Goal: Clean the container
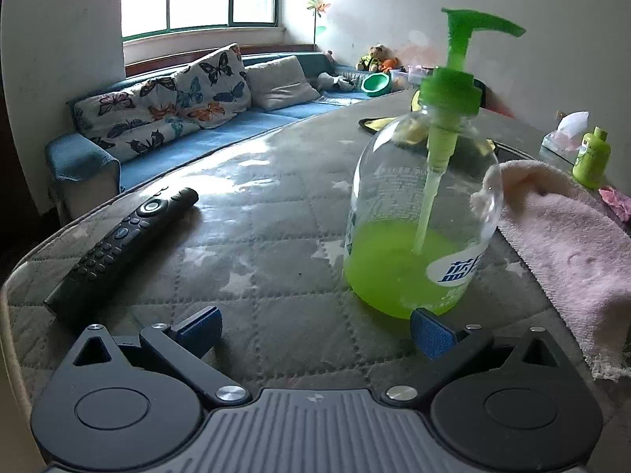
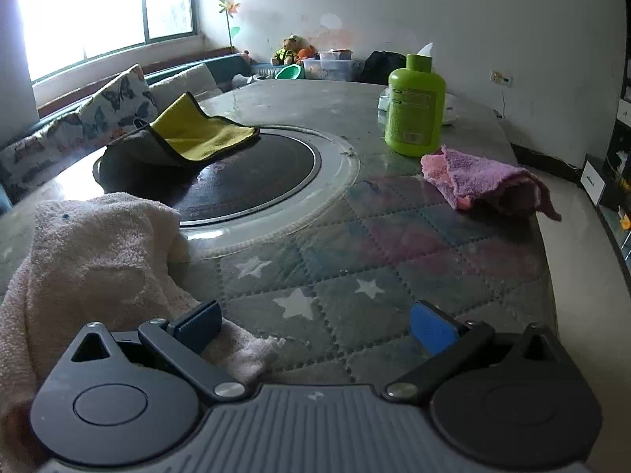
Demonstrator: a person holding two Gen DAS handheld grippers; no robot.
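Right, the pump bottle is the landmark: clear body, green pump head, abt a third full of green liquid, standing upright on the counter. Left tongs sit just in front of it, fingers wide apart, nothing held; the right-hand pad looks v. close to the bottle's base, can't tell if touching. Right tongs also spread wide and empty, w/ the pale pink towel under/beside their left finger.

Handling, as a guess: rigid smooth plastic, prob. slippery if wet, bottom-weighted by the liquid but tall, so it cd tip if pushed high. The pump neck is thin and springy, poor place to grip. Best hold is across the lower body, just above the liquid line; wipe w/ the towel from the other side.

Room: left of the bottle is the remote, well apart, w/ open counter between. Right of it the towel lies just beside, poss. touching. Behind it, the yellow-grey cloth on the round glass turntable. Farther right: green bottle and purple rag, near the counter's edge. Near edge is close under both tongs, so not much room to pull back.
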